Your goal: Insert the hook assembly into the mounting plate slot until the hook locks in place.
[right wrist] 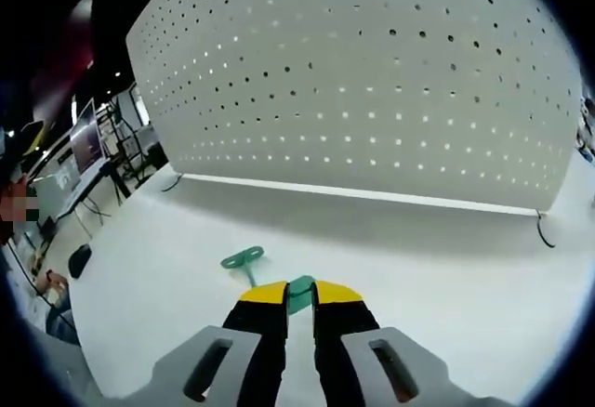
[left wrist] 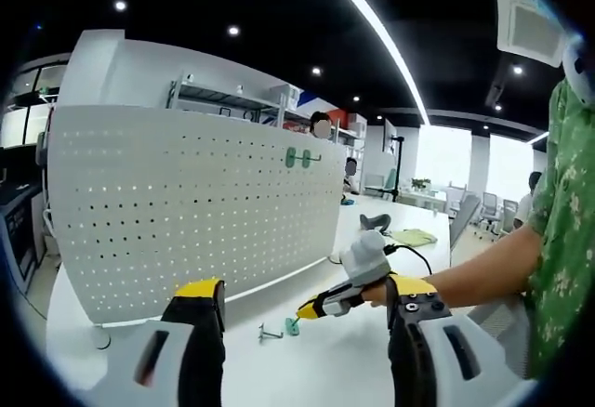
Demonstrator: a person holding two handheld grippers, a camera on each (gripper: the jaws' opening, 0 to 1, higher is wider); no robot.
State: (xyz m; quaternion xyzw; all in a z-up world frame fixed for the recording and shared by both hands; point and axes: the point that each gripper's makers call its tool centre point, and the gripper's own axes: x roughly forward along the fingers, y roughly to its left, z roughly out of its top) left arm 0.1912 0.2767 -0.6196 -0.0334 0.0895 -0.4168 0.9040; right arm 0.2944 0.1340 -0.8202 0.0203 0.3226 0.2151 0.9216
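Observation:
A white pegboard (left wrist: 186, 203) stands upright on the white table (left wrist: 316, 361). One green hook (left wrist: 302, 158) is mounted near its top right. My left gripper (left wrist: 305, 288) is wide open and holds nothing. The right gripper (left wrist: 311, 310), held by a hand, points left with its yellow tips low over the table at a small green hook piece (left wrist: 291, 326). In the right gripper view, my right gripper (right wrist: 299, 288) is closed on that green hook piece (right wrist: 299, 299). A second green hook piece (right wrist: 244, 258) lies loose on the table just beyond, in front of the pegboard (right wrist: 372, 82).
A person in a green shirt (left wrist: 567, 203) stands at the right of the left gripper view. A green sheet (left wrist: 414, 236) and a cable lie further down the table. A cable (right wrist: 544, 226) hangs at the pegboard's right foot. Shelves stand behind the board.

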